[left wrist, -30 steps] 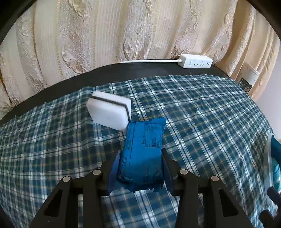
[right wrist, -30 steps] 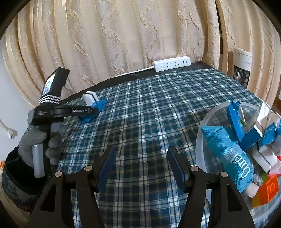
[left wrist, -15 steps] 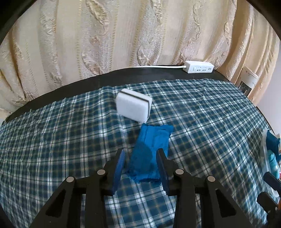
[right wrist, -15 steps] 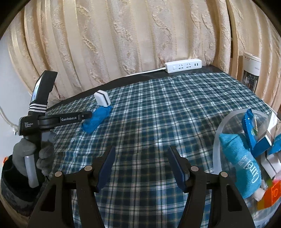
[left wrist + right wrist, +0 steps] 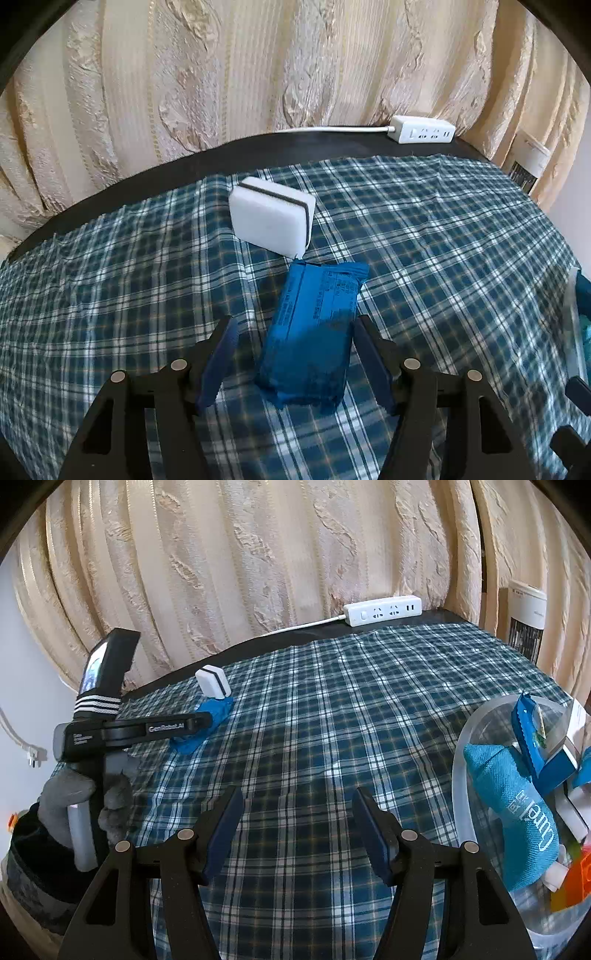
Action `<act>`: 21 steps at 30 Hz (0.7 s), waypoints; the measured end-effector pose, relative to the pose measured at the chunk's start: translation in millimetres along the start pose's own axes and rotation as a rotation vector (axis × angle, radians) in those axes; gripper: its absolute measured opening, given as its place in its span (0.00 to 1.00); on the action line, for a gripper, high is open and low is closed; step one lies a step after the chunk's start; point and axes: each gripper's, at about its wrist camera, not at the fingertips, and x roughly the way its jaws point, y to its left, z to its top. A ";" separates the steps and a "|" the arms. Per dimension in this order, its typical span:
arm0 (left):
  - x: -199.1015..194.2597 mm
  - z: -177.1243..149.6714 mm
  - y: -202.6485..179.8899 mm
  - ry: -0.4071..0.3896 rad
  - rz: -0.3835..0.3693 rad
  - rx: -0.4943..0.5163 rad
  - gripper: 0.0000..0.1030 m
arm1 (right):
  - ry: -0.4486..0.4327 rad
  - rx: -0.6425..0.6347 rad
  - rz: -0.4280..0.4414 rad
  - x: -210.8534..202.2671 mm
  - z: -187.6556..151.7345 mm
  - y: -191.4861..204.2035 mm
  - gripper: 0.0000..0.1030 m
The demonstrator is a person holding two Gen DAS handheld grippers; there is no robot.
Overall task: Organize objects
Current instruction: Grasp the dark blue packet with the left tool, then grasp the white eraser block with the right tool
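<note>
A blue foil packet (image 5: 314,325) lies flat on the plaid cloth (image 5: 443,240), just in front of a white sponge with a dark stripe (image 5: 271,218) that stands on edge. My left gripper (image 5: 295,325) straddles the packet's near end; its jaws are opening and the pads stand clear of the packet's sides. The right wrist view shows the same packet (image 5: 214,710) and sponge (image 5: 213,682) at the far left, with a gloved hand (image 5: 66,794) holding the left gripper (image 5: 199,720). My right gripper (image 5: 297,797) hovers open over bare cloth with nothing between its fingers.
A clear round bowl (image 5: 465,775) at the right holds a teal pouch (image 5: 517,812) and several other items. A white power strip (image 5: 384,610) lies at the table's far edge before the curtain. A white appliance (image 5: 526,620) stands past the right corner.
The left jaws, earlier shut on the blue packet, have spread apart, and the packet now rests on the cloth by the sponge. The right gripper has stayed put.
</note>
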 end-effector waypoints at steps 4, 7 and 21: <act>9.2 -0.5 -2.6 0.014 0.012 0.015 0.66 | 0.005 0.015 0.004 3.8 0.1 -5.7 0.61; 13.2 -1.7 -3.3 0.021 0.013 0.022 0.66 | 0.009 0.026 0.005 6.4 -0.3 -9.0 0.61; 0.8 -5.7 -2.2 0.010 0.000 0.030 0.42 | 0.014 0.016 0.007 7.2 -0.2 -5.5 0.61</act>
